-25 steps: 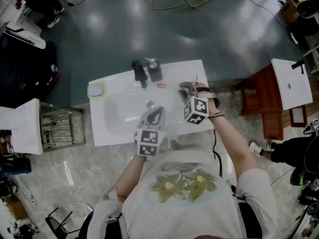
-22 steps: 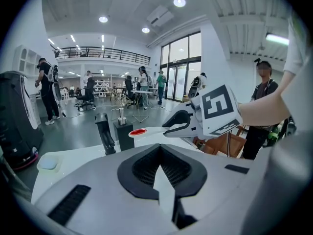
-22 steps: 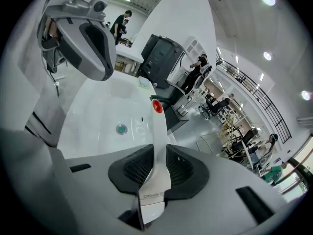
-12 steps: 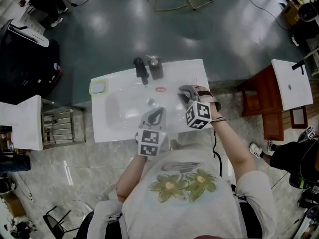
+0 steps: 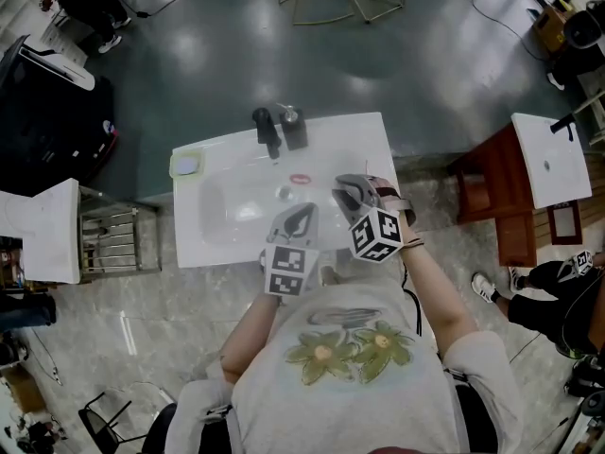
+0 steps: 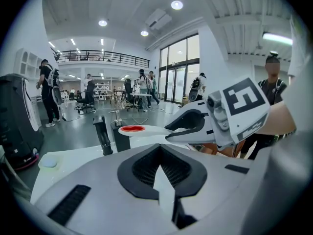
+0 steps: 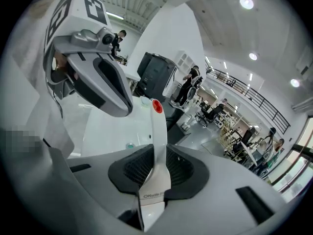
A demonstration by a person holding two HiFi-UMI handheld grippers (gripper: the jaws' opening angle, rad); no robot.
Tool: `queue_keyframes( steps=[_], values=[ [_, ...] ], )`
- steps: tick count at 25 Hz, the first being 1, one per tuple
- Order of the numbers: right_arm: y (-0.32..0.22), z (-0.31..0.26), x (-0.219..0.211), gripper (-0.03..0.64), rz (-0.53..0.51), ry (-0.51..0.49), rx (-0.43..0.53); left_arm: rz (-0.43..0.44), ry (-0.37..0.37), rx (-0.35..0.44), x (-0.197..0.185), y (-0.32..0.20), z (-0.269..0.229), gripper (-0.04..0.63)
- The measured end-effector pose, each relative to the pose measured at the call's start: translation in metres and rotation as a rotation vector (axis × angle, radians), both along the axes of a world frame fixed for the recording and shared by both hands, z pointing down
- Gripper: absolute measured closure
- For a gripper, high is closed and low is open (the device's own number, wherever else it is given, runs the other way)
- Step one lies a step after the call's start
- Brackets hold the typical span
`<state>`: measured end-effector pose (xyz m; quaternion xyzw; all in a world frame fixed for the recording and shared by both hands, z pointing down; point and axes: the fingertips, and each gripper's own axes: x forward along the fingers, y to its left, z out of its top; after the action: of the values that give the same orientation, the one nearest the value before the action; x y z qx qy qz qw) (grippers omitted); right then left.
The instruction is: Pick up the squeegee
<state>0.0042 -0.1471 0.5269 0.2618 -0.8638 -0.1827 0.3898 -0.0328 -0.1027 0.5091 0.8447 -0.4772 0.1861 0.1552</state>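
Now right gripper point(image 7: 154, 155) clamped on squeegee point(image 7: 158, 124) above sink basin point(image 5: 225, 211); left gripper point(image 6: 160, 164) jaws together, empty.

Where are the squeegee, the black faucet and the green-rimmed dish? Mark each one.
squeegee point(image 7: 157, 131): right gripper view, on its white handle below the red spot.
black faucet point(image 5: 267, 132): head view, on its body.
green-rimmed dish point(image 5: 174, 166): head view, on its left rim.

One line of small dark print is seen on the handle of the white squeegee point(image 7: 156, 180), at 6 o'clock in the right gripper view. It seems to begin "ORwife", and the rest cannot be made out. No other lettering can be read.
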Motion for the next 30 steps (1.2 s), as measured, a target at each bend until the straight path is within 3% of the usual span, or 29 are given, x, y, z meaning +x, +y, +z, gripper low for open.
queue_keyframes(
  steps=[12, 30],
  values=[
    [0.040, -0.036, -0.017, 0.531, 0.030, -0.157, 0.076, -0.010, 0.007, -0.005, -0.002, 0.016, 0.001, 0.586],
    [0.079, -0.052, -0.017, 0.531, 0.047, -0.228, 0.124, -0.023, 0.017, 0.006, -0.005, 0.044, -0.006, 0.586]
  ],
)
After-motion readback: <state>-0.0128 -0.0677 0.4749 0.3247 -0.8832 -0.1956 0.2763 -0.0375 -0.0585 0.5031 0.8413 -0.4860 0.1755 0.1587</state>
